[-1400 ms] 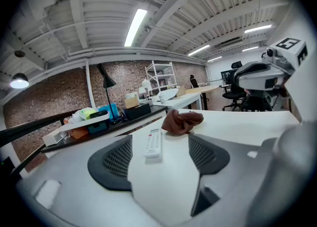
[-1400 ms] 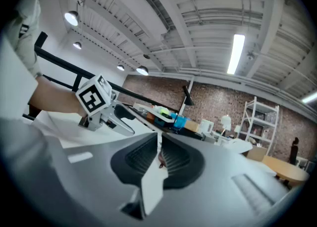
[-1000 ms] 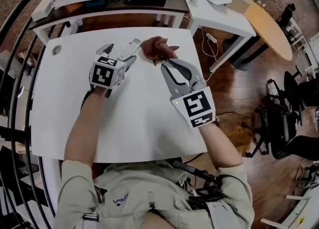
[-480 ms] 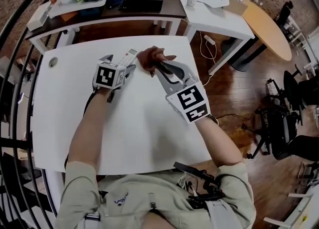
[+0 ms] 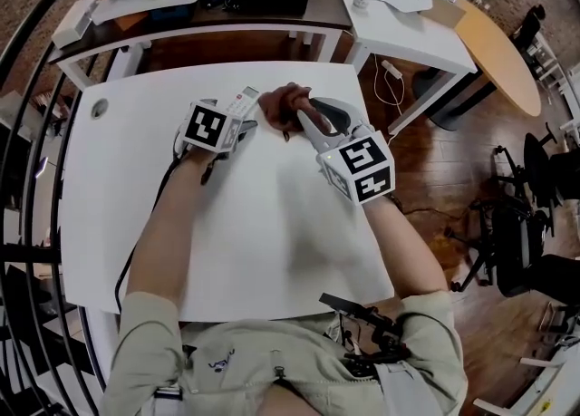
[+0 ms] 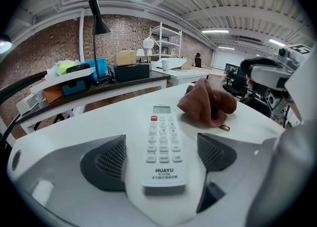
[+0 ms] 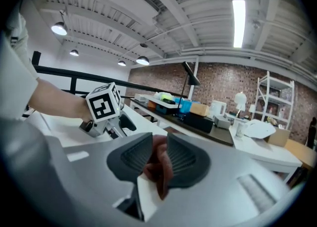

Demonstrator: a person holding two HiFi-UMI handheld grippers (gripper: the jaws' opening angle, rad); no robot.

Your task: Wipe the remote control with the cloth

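- Remote control (image 6: 162, 147) is being straddled by the left gripper (image 6: 161, 158). It is lying flat, buttons up, on the white worktop (image 5: 136, 224), close to the far edge and about midway along it.
- The left claw is being held wide open. Its jaws have just been opening, and the remote is lying between them with a gap showing at each pad.
- Brown cloth (image 7: 158, 164) is being gripped by the right gripper (image 7: 159, 159), bunched tight between the two ribbed pads. Those jaws have just been easing apart a little, yet the fabric is being squeezed from both sides.
- In the head view the cloth (image 5: 285, 108) is being kept just beside the remote's far end, on the side toward the worktop's far right corner.
- Beyond the far edge, a dark side table (image 5: 317, 8) is being crowded with boxes and trays.
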